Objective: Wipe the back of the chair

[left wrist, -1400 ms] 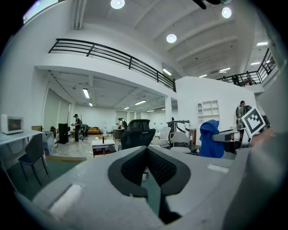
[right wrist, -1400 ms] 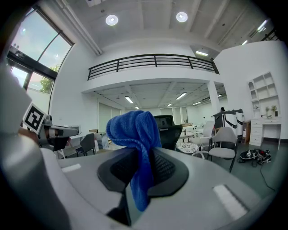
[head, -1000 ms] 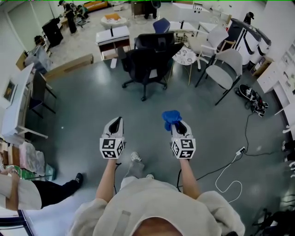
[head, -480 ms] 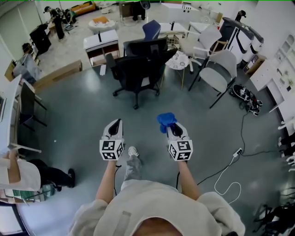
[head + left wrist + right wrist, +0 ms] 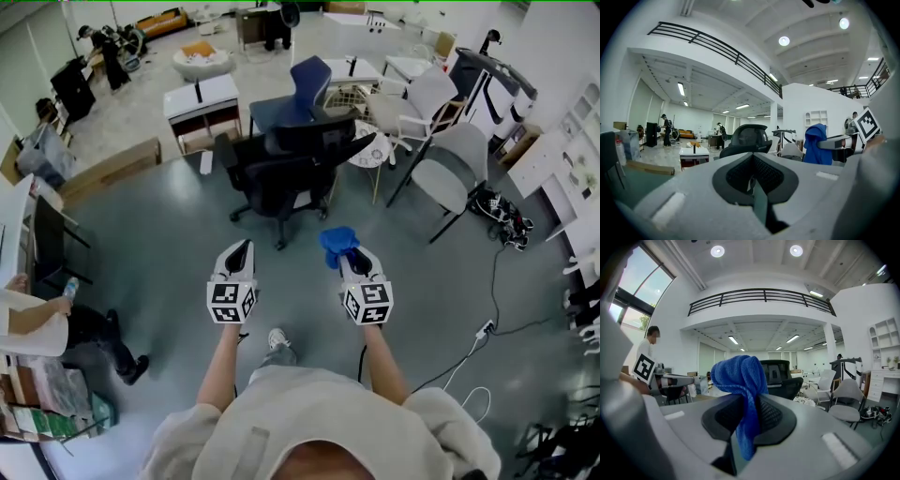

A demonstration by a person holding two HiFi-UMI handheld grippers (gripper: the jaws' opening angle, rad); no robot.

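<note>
Grey floor (image 5: 169, 244), black chair (image 5: 291, 173) ahead, right gripper (image 5: 351, 262) clamping blue cloth (image 5: 337, 241)

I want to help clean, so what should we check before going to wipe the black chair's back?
1. Blue cloth pinched in the right gripper: ok.
2. Left gripper shut with nothing in it: ok.
3. Black chair close enough to touch: not ok, it stands farther ahead on the floor.
4. Cloth bunched up past the gripper tips, ready to rub: ok.
5. Where the chair's back is dirty: cannot tell from here.
</note>
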